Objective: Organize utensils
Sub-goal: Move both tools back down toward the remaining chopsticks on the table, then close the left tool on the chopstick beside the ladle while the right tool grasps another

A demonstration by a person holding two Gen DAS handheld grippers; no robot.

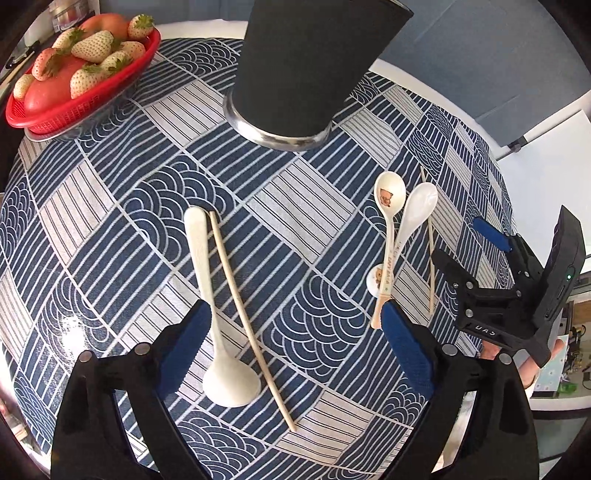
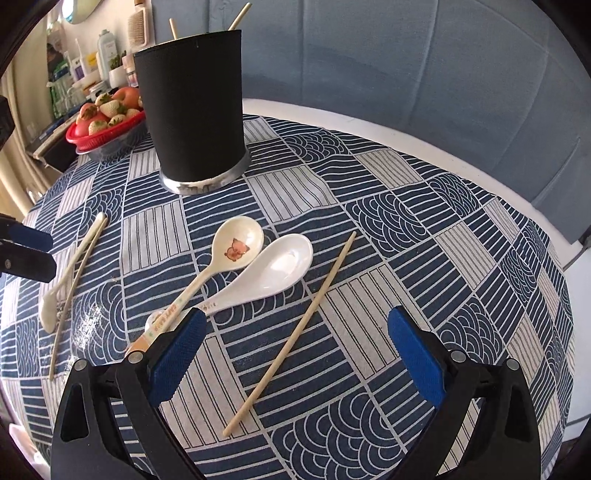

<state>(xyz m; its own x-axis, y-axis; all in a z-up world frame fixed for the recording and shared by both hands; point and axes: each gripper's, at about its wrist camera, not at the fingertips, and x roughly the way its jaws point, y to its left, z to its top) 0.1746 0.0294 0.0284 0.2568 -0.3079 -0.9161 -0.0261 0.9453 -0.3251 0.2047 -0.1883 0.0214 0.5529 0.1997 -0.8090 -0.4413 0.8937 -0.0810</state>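
So both tongs, left (image 1: pixel 295 354) and right (image 2: pixel 295 354), are spread, holding nothing. 3 spoons and 2 chopsticks lie mid-tabletop; black holder (image 2: pixel 192 110) stands toward the far edge. Pickup step: right chopstick (image 2: pixel 295 325) looks likeliest next, needs a low pinch.

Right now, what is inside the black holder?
In the right wrist view, two chopstick tips stick up above the rim of the black holder. Its opaque wall hides their lower parts and anything else inside.
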